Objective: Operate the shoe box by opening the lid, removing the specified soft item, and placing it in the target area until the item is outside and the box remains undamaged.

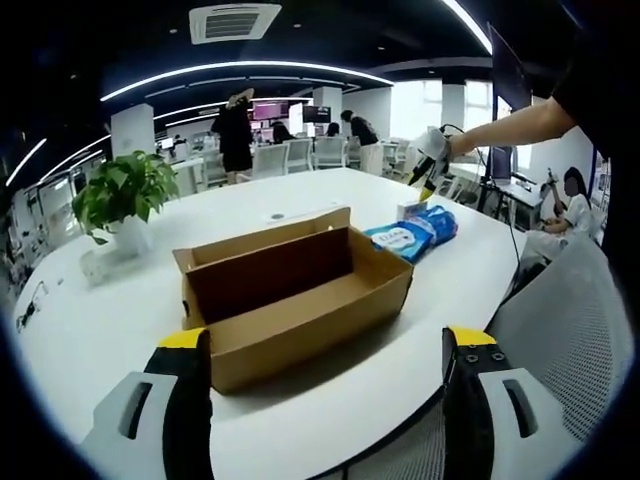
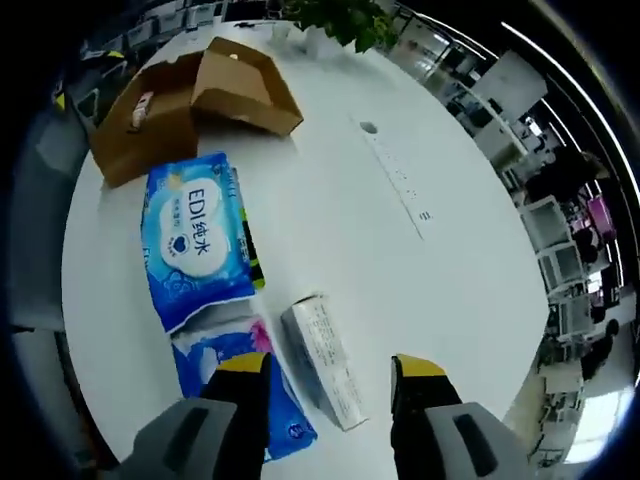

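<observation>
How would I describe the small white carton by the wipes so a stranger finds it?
On the white table, past the open cardboard box, lie blue wipes packs. Beside them, nearest the right hand-held gripper, lies the small white carton: rigid, printed with text, not soft blue plastic.

Ahead of the left gripper's black, yellow-tipped fingers sits the plain brown cardboard shoe box, darker brown inside, on a white tabletop. Beyond it lies a blue pack with white print; a green-leaved plant stands in a white pot. Between the right gripper's yellow-tipped fingers lies a small white box with grey print; just left, blue-and-white soft packs with a pink patch and a black-green edge
</observation>
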